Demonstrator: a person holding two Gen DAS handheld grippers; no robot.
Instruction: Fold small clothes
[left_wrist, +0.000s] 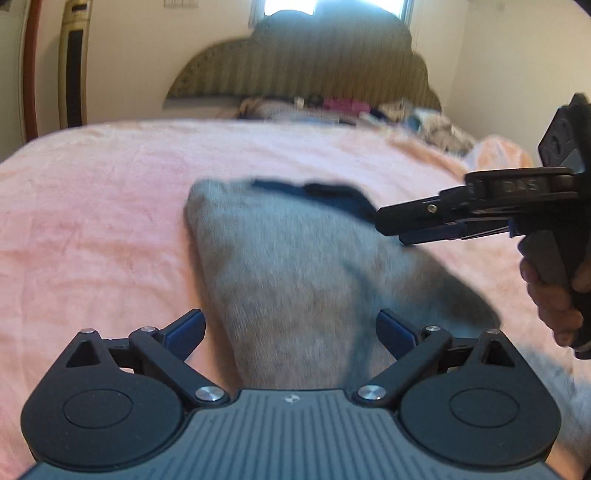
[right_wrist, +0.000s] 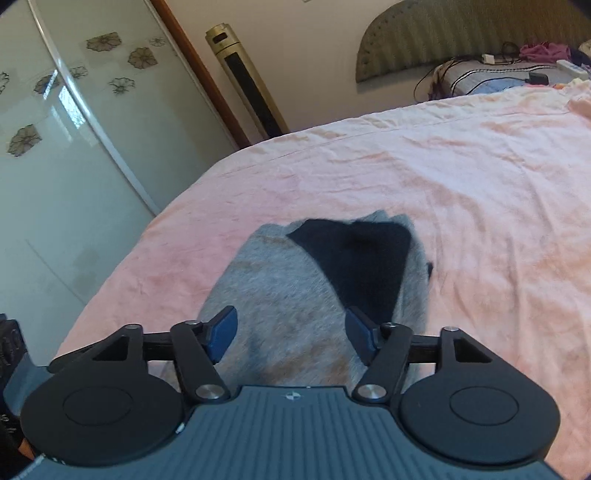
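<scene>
On pink bedsheet (right_wrist: 461, 166): grey garment (left_wrist: 295, 277); left gripper (left_wrist: 291, 332), right gripper (right_wrist: 291, 332) agape, empty

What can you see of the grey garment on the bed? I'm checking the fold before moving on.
The grey garment is small, of soft, fuzzy-looking fabric, with a dark navy part showing at its far end. It lies flat on the pink bedsheet, which alone visibly touches it, narrowing toward the cameras. Whether it is already folded is unclear through the blur. The left gripper and right gripper hover above it, jaws open, nothing clamped.
</scene>
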